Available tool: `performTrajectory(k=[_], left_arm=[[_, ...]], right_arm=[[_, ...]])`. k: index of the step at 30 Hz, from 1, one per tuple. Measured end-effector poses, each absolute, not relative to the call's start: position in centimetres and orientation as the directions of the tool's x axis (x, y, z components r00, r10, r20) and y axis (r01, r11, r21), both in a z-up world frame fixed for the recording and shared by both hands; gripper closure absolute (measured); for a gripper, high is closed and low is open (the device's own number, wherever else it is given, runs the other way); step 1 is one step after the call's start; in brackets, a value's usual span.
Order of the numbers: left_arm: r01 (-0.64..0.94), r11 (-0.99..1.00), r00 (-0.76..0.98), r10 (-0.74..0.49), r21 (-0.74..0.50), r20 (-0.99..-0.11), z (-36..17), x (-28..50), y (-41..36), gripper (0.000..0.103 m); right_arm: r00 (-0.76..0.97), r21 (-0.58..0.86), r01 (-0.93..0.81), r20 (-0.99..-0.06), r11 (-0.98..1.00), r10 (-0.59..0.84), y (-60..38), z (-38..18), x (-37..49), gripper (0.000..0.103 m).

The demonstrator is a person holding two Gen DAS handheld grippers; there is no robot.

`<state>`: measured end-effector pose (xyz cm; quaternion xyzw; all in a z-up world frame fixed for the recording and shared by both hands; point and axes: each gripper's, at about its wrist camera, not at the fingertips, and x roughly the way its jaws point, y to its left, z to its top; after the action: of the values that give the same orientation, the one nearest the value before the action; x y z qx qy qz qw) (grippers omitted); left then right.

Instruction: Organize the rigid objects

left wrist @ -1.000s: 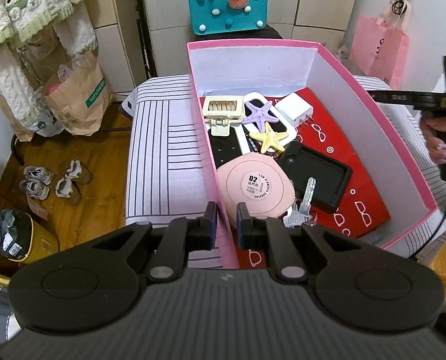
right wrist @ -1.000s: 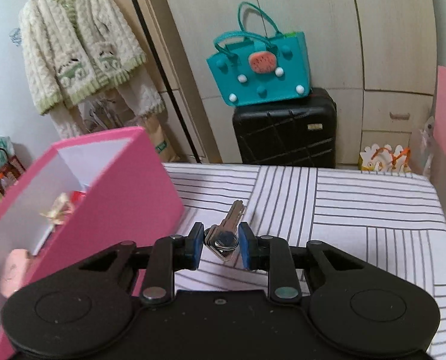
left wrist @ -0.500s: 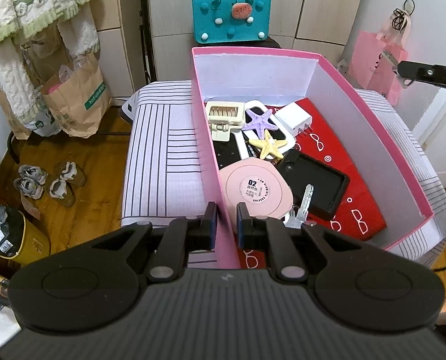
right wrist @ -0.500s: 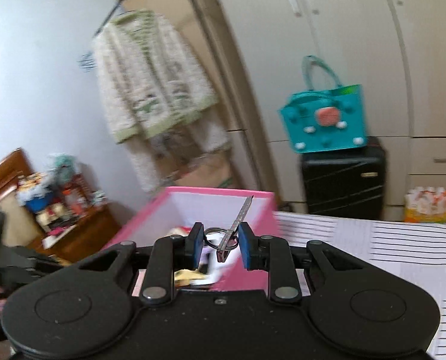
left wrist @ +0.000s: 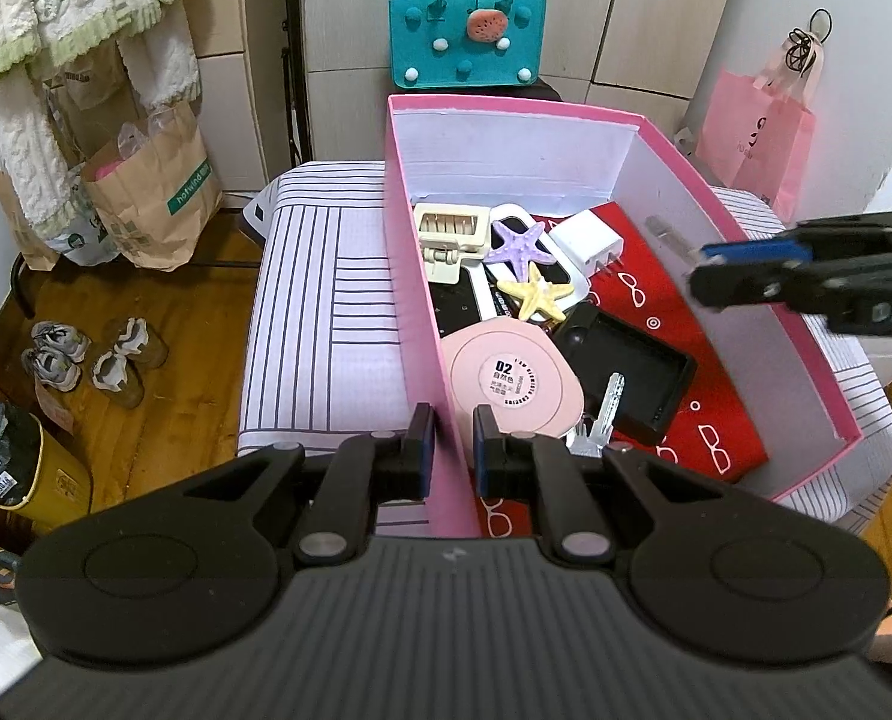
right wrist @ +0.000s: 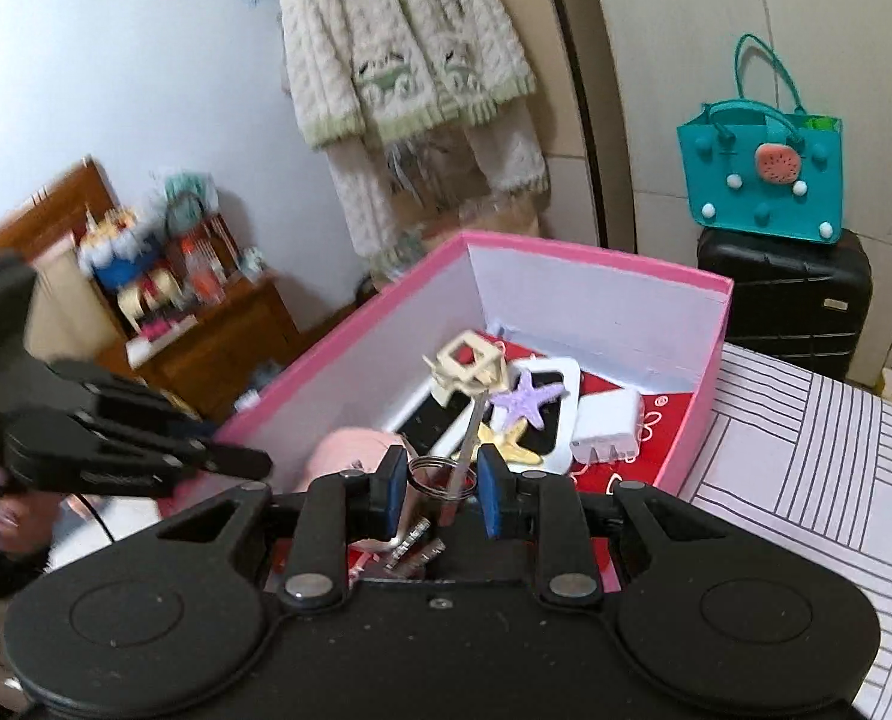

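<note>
Key (right wrist: pixel 466 438), thin flat metal on a wire ring, sits clenched in the right gripper (right wrist: pixel 435 489), blade pointing ahead of the jaws, hanging above the pink box (right wrist: pixel 595 258) interior. Left gripper (left wrist: pixel 449 450) jaws straddle the stiff cardboard wall, gripping it

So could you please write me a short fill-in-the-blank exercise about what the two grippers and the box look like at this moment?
1. The right gripper is shut on a ____ with a ring.
2. The left gripper has its jaws either side of the pink box's ____.
3. In the box, the purple starfish lies beside a ____ starfish.

Missing words: key; wall; yellow
</note>
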<state>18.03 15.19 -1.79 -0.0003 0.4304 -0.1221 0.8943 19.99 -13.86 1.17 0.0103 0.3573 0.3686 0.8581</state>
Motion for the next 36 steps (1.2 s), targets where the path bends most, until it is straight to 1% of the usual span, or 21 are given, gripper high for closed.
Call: performTrajectory(k=[4,7,11,15,22,25,30,31,32,34,35,36], left_arm=[[0.220,0.969,0.597,-0.223,-0.111,-0.770,-1.8,18.1,15.3,0.092],[0.222,0.970,0.596,-0.220,-0.105,-0.772,-1.8,18.1,15.1,0.092],[0.218,0.970,0.597,-0.223,-0.111,-0.771,-1.8,18.1,15.1,0.092],[0.213,0.970,0.597,-0.227,-0.122,-0.769,-1.9,18.0,15.2,0.092],[0.197,0.973,0.596,-0.216,-0.120,-0.774,-1.9,17.9,15.2,0.092],[0.186,0.976,0.605,-0.203,-0.112,-0.770,-1.6,17.4,15.1,0.092],[0.167,0.981,0.636,-0.182,-0.097,-0.750,0.0,15.6,14.7,0.092],[0.164,0.982,0.641,-0.179,-0.095,-0.746,0.4,15.3,14.6,0.091],[0.160,0.983,0.645,-0.176,-0.094,-0.744,0.8,15.0,14.5,0.086],[0.156,0.982,0.655,-0.183,-0.106,-0.733,1.5,14.3,14.2,0.085],[0.158,0.981,0.661,-0.190,-0.113,-0.726,2.0,13.9,13.8,0.083],[0.163,0.980,0.665,-0.197,-0.118,-0.720,2.4,13.5,13.6,0.077]], right_arm=[[0.440,0.259,-0.638,-0.651,0.725,0.619,-12.7,0.5,20.7,0.073],[0.477,0.207,-0.618,-0.668,0.758,0.571,-12.0,-0.2,20.9,0.072],[0.539,0.147,-0.615,-0.639,0.775,0.549,-12.4,0.3,20.5,0.072],[0.551,0.200,-0.603,-0.596,0.772,0.585,-14.0,1.6,19.7,0.072],[0.601,0.239,-0.544,-0.558,0.804,0.573,-16.9,2.3,17.5,0.071],[0.619,0.250,-0.520,-0.549,0.817,0.562,-17.9,2.5,16.4,0.070],[0.643,0.247,-0.509,-0.528,0.825,0.555,-19.2,3.3,14.2,0.063],[0.648,0.243,-0.506,-0.526,0.827,0.551,-19.4,3.5,13.7,0.062],[0.653,0.238,-0.504,-0.524,0.830,0.547,-19.6,3.7,13.3,0.062],[0.661,0.225,-0.498,-0.527,0.837,0.535,-20.0,4.1,12.4,0.061],[0.663,0.218,-0.496,-0.529,0.840,0.529,-20.2,4.3,12.0,0.060],[0.666,0.212,-0.496,-0.529,0.842,0.526,-20.5,4.6,11.6,0.058]])
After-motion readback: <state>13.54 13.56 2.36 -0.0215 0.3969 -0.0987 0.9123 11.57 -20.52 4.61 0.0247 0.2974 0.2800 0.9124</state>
